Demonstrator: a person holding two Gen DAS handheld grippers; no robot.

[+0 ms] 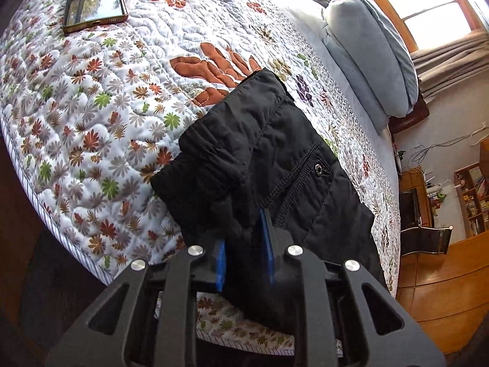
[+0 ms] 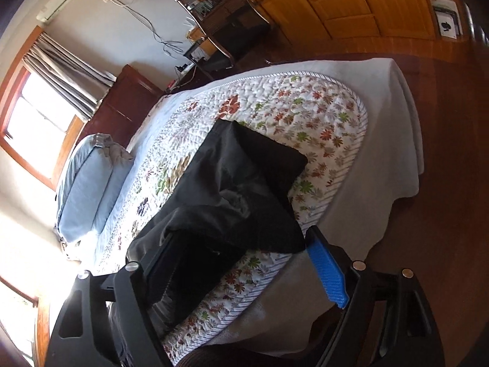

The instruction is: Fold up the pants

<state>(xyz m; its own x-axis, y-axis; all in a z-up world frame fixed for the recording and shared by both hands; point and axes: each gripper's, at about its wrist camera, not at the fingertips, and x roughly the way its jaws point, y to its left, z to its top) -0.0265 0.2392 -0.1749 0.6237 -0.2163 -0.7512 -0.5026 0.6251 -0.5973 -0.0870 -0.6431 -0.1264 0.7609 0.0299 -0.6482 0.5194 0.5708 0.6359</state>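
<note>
one pair of black pants (image 1: 275, 159), folded, on quilt (image 1: 91, 116), long axis running away from the bed's near edge | left gripper (image 1: 244, 241) clamped on pants | right gripper (image 2: 238, 263) apart | one phone (image 1: 94, 0)

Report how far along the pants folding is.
Done: the black pants already lie on the floral quilt as a compact bundle, with layers doubled over each other. In hand: the left gripper is pinched on a fold of the fabric at the near edge; the right gripper is open over the other end, gripping nothing. Left: lay that fold flat, release and square up the stack.
</note>
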